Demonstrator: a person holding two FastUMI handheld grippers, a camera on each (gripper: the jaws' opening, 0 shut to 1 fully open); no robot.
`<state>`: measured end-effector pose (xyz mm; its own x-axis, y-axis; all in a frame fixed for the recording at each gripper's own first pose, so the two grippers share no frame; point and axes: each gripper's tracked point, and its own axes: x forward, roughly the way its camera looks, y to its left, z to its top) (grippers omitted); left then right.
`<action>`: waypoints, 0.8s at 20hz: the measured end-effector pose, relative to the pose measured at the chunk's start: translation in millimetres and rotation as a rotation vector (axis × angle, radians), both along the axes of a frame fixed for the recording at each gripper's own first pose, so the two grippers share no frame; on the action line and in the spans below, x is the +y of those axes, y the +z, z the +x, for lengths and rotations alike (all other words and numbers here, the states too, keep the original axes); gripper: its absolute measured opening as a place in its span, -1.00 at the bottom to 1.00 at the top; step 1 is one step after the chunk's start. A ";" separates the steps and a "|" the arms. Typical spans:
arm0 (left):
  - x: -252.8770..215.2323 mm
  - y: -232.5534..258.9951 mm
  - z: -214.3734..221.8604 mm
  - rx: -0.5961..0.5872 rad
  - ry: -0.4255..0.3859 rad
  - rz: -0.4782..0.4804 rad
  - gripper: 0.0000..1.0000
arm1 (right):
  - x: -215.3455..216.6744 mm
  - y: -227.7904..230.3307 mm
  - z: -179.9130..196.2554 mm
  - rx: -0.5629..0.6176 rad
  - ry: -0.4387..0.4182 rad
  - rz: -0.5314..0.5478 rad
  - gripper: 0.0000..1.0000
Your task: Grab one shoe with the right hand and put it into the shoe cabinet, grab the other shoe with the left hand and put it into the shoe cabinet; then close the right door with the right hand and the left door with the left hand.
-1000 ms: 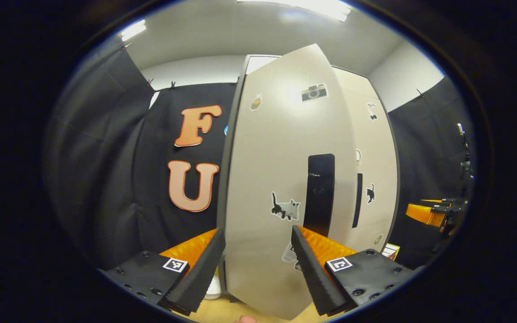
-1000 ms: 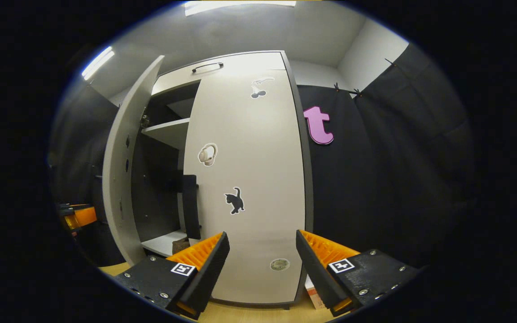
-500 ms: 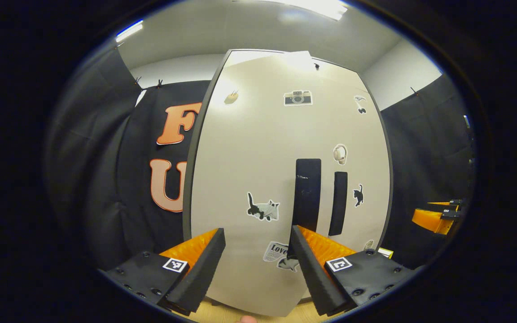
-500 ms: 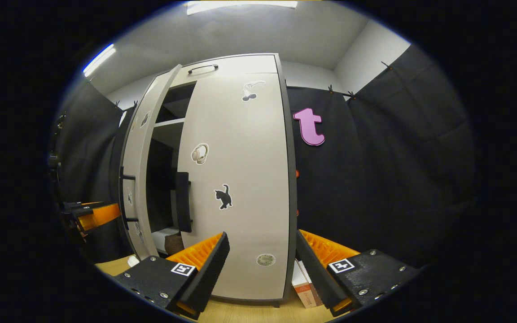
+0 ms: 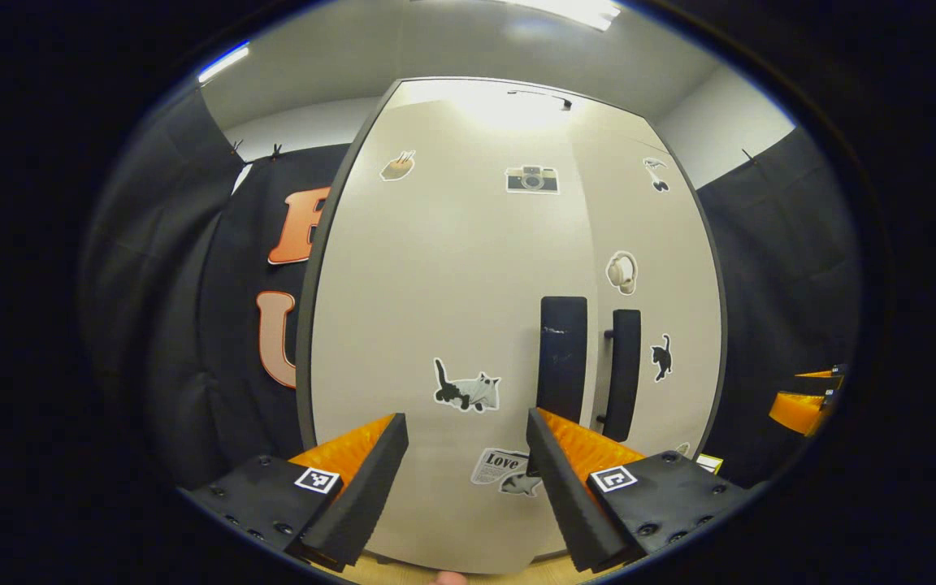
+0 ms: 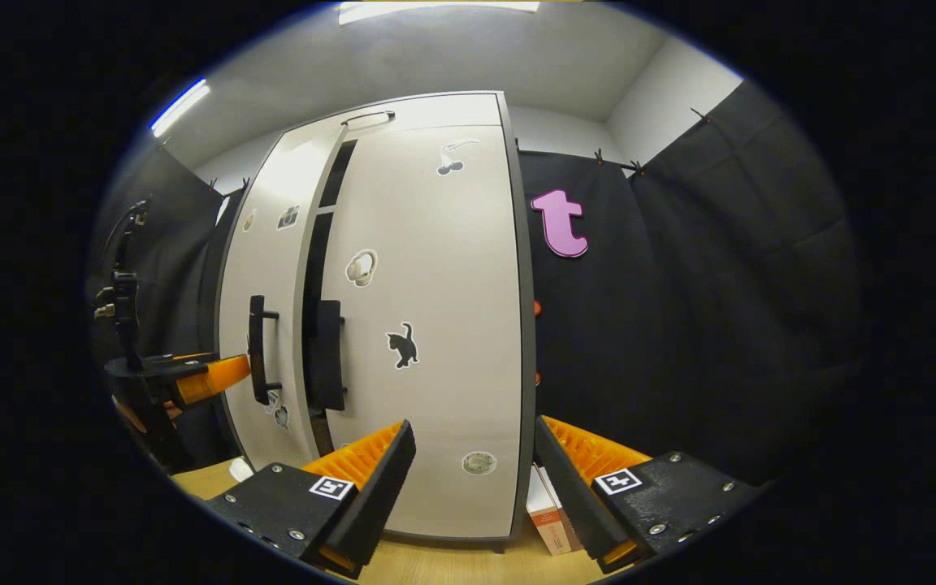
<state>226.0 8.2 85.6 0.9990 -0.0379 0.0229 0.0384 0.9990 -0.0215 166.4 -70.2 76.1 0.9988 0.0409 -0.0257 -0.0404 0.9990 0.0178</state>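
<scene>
The pale shoe cabinet [image 5: 452, 268] stands right in front of my left gripper [image 5: 466, 483], which is open with nothing between its fingers. Its left door [image 5: 444, 309] with a black handle [image 5: 561, 357] is nearly flush with the right door [image 5: 655, 309]. In the right gripper view the right door [image 6: 435, 325] is closed and the left door [image 6: 269, 317] stands a narrow crack ajar. My left gripper [image 6: 208, 378] touches the left door's face there. My right gripper [image 6: 474, 487] is open and empty, a little back from the right door. The shoes are hidden.
Black cloth walls flank the cabinet on both sides. A small box [image 6: 549, 512] stands on the wooden floor [image 6: 452, 565] by the cabinet's right foot. A small white thing [image 6: 240, 469] lies on the floor near the left door.
The left door has swung from wide open to almost closed, with my left gripper following it in. The right gripper has drawn back slightly from the closed right door.
</scene>
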 end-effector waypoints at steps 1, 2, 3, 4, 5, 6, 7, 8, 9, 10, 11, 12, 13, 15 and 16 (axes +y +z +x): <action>-1.8 0.0 4.4 0.000 0.001 0.006 0.92 | 0.2 0.7 1.0 -0.002 0.001 0.001 0.85; -3.9 -0.9 10.1 -0.004 0.000 0.008 0.92 | 0.7 1.1 2.3 -0.004 0.002 0.002 0.85; -6.1 -2.2 14.4 -0.009 -0.001 0.007 0.92 | 1.0 1.6 3.2 -0.005 0.002 0.004 0.85; -6.0 -3.5 18.9 -0.011 -0.002 0.003 0.92 | 1.6 2.1 5.1 -0.006 0.002 0.006 0.85; -5.8 -4.4 21.7 -0.009 -0.001 -0.001 0.92 | 2.6 2.4 5.8 -0.008 0.004 0.009 0.85; -5.9 -5.7 24.1 -0.008 -0.003 0.000 0.92 | 3.4 2.3 7.0 -0.008 0.005 0.011 0.84; -6.0 -6.1 25.0 -0.007 -0.005 0.002 0.92 | 4.7 1.9 8.3 -0.006 0.008 0.014 0.84; -6.3 -7.3 26.6 -0.007 -0.007 0.003 0.92 | 7.2 1.6 9.1 -0.004 0.013 0.018 0.85; -6.7 -7.7 27.8 -0.009 -0.010 0.004 0.92 | 9.7 1.8 9.0 -0.003 0.019 0.022 0.85; -7.0 -8.2 28.9 -0.009 -0.013 0.008 0.92 | 11.5 1.6 9.4 -0.004 0.022 0.023 0.84; -7.3 -7.6 29.7 -0.011 -0.014 0.013 0.93 | 13.0 1.9 8.8 -0.005 0.024 0.022 0.85; -6.9 -7.3 29.0 -0.010 -0.011 0.015 0.92 | 13.9 1.6 8.6 -0.004 0.025 0.020 0.85; -8.0 -7.6 26.8 -0.006 -0.018 0.011 0.92 | 15.5 1.1 8.3 -0.004 0.028 0.022 0.85; -9.2 -2.8 17.2 -0.014 -0.034 -0.018 0.93 | 19.3 0.3 7.6 0.003 0.035 0.024 0.84; -6.7 0.8 11.8 -0.019 -0.030 -0.026 0.93 | 20.2 -0.1 8.3 0.002 0.036 0.024 0.85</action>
